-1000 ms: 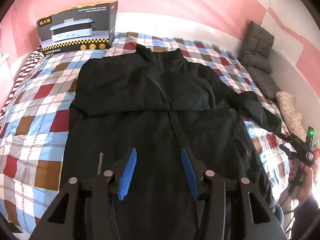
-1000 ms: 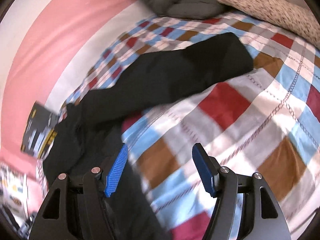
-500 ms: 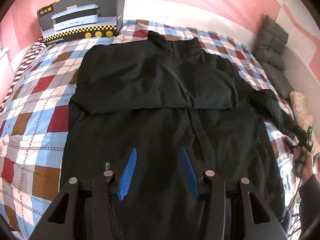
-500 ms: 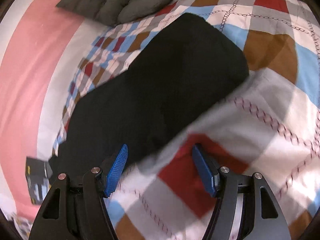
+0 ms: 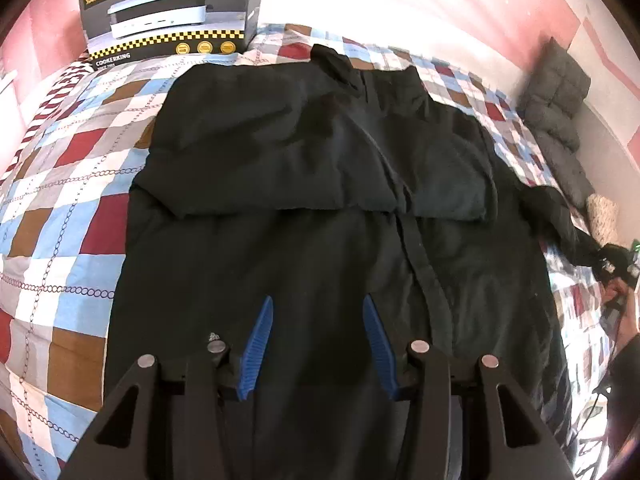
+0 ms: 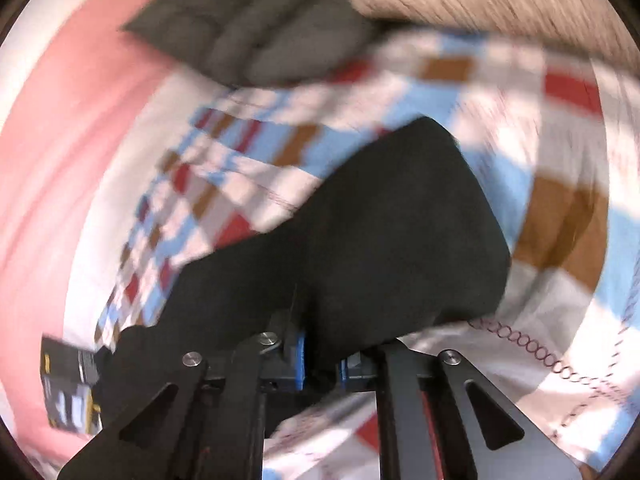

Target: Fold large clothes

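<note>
Black fabric of the jacket point(image 5: 320, 216) covers the middle of the checked bed point(image 5: 60, 208), with the collar at the far side near the cardboard box point(image 5: 168, 12) and the hem at the near side under your left gripper point(image 5: 316, 344). One sleeve point(image 5: 304, 152) is already folded across the chest; the other sleeve point(image 6: 360, 248) lies stretched out to the right, over the bed cover, and its long axis runs from the shoulder away to the right, toward the grey cushions point(image 5: 556, 108). Your right gripper point(image 6: 322, 360) is at the end of this sleeve, and its jaws are closing with the dark cloth between the blue pads point(image 6: 299, 360); the pads look already pressed on it, although the picture is blurred. Your left gripper hangs over the lower front of the jacket, jaws apart and nothing between them. The right hand is clearly the nearer one, so I think the next move is to carry the sleeve end to the left, across the chest. Lift it only a little, otherwise the shoulder may drag.
</note>
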Available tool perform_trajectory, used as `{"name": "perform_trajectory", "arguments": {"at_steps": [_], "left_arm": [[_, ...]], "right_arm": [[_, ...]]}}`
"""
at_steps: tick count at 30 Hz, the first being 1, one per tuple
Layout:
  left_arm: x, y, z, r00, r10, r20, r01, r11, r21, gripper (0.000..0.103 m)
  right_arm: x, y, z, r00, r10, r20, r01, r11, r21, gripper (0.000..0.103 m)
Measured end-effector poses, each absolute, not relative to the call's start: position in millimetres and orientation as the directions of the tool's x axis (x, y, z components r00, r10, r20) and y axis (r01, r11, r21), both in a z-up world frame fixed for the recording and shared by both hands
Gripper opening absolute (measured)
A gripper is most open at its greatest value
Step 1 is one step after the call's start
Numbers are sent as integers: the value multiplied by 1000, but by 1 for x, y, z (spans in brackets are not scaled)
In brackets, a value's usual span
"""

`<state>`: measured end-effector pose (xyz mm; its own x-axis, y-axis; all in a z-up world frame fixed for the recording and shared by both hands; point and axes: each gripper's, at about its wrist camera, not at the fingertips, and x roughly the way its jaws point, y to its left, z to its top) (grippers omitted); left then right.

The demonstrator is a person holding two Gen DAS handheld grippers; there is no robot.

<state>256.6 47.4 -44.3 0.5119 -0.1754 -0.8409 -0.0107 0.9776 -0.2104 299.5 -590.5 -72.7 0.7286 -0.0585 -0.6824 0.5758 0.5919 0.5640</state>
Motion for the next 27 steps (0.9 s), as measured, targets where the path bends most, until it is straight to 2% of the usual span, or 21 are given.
{"name": "perform_trajectory", "arguments": {"at_steps": [4,8,14,19,22,27], "left_arm": [[252,56,-38,532,-192,-824,-26,970,-243,49],[245,67,-31,558,-204,-805,-42,961,-273,49],[232,94,-27,588,-212,-781,-86,943,-321,49],[221,123,-31,600,-205,-773,-136,927,-351,49],[216,144,-36,602,-187,-776,-173,919,-356,49],[209,175,-41,607,-147,-781,-227,910,-348,49]], "right_arm": [[298,-557,3,812,-65,-580,452,698,555,11],[309,-506,82,883,-4,-470,289,793,536,11],[341,-384,151,898,169,-406,30,898,440,11],[369,-270,145,839,297,-457,-137,927,350,11],[386,-198,112,768,362,-529,-221,924,312,11],[408,-124,37,643,395,-656,-286,919,272,12]]}}
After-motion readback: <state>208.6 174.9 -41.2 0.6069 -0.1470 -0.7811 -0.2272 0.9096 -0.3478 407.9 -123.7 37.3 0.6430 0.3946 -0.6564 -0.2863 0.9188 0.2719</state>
